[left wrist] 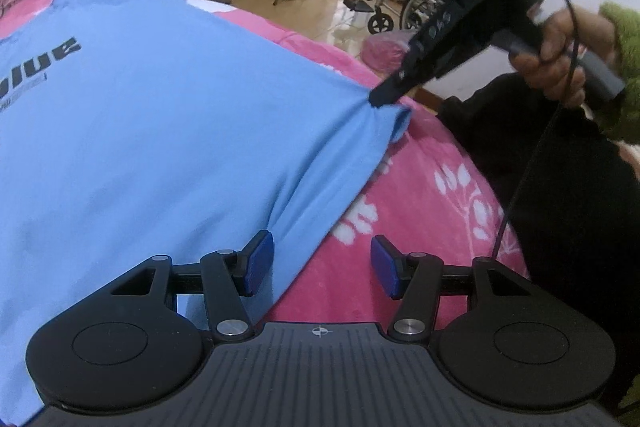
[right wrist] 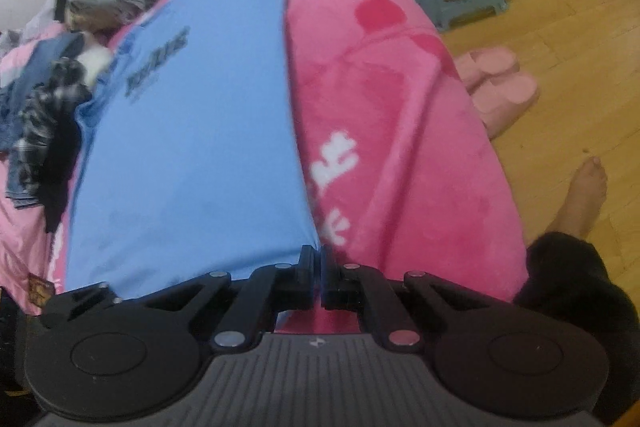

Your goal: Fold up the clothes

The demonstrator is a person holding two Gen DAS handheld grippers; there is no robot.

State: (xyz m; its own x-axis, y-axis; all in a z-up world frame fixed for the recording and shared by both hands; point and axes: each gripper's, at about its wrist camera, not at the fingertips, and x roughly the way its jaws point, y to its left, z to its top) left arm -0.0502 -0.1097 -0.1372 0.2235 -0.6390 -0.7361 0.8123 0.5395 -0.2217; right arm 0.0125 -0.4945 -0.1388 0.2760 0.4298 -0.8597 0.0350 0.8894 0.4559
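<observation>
The left gripper (left wrist: 322,267) is hovering with jaws wide over the blue T-shirt (left wrist: 160,131), which is lying on the pink blanket (left wrist: 432,195); the right gripper (right wrist: 321,261) is pinching its hem corner.

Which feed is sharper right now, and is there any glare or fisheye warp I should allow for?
Left wrist view: sharper, the blue T-shirt print readable; glare only on the far floor; the bed edge bows strongly. Right wrist view: softer and smeared, the shirt lettering blurred, the clothes pile indistinct; no glare; the right gripper jaws themselves stay fairly crisp.
</observation>
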